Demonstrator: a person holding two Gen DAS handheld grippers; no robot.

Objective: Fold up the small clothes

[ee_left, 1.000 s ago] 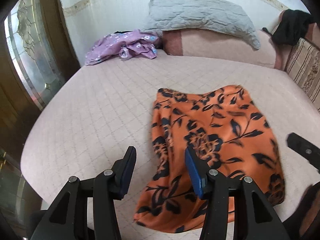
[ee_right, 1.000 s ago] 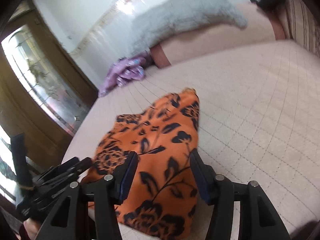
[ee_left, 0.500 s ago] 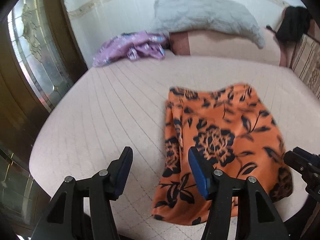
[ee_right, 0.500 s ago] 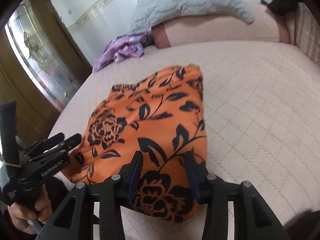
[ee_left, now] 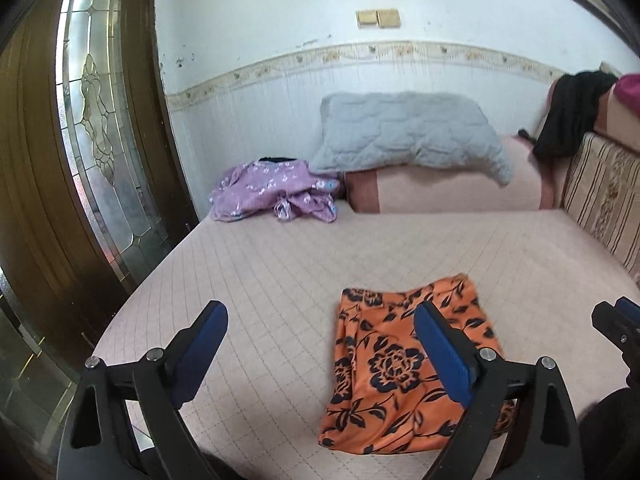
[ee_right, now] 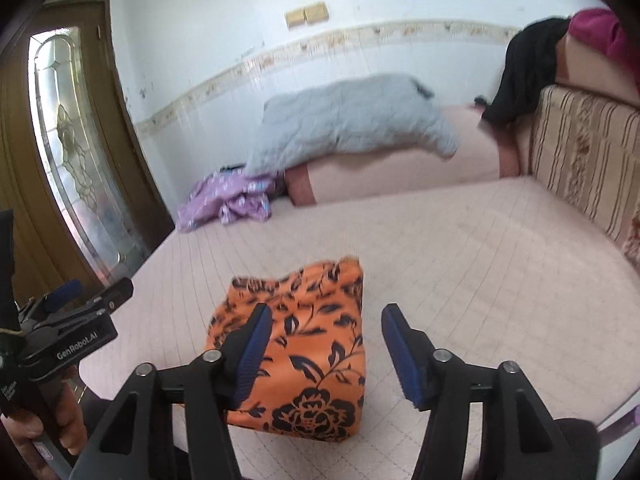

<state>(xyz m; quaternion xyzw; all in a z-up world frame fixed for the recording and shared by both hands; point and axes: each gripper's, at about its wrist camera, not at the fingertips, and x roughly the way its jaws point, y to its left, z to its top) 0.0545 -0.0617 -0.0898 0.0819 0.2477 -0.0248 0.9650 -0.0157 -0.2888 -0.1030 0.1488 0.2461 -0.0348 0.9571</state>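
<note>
Plainly, both sets of jaws are empty and opening: the left gripper (ee_left: 320, 344) has its blue pads spread wide with only bedspread between them, and the right gripper (ee_right: 326, 354) stands less wide, with nothing pressed by either pad. Outward from the left jaws, the orange cloth (ee_left: 404, 368) lies ahead and to the right, so that the right-hand pad crosses in front of its middle while the left-hand pad sits over bare bed (ee_left: 280, 264). From the right jaws the same cloth (ee_right: 308, 344) lies ahead and to the left, its near edge showing below the left-hand pad and its right edge falling in the gap between the pads. It rests flat near the front edge of the bed as a folded oblong, with its long axis running away from the person, toward the pillow (ee_left: 404, 136). That puts the cloth between the two grippers, each just beside one long edge; neither looks clearly nearer, though the right jaws seem better lined up over it. My judgement is that one fold is done, and a further fold would bring the far short edge toward the near one. Well apart, by the wall, a purple garment (ee_left: 276, 196) waits crumpled.
</note>
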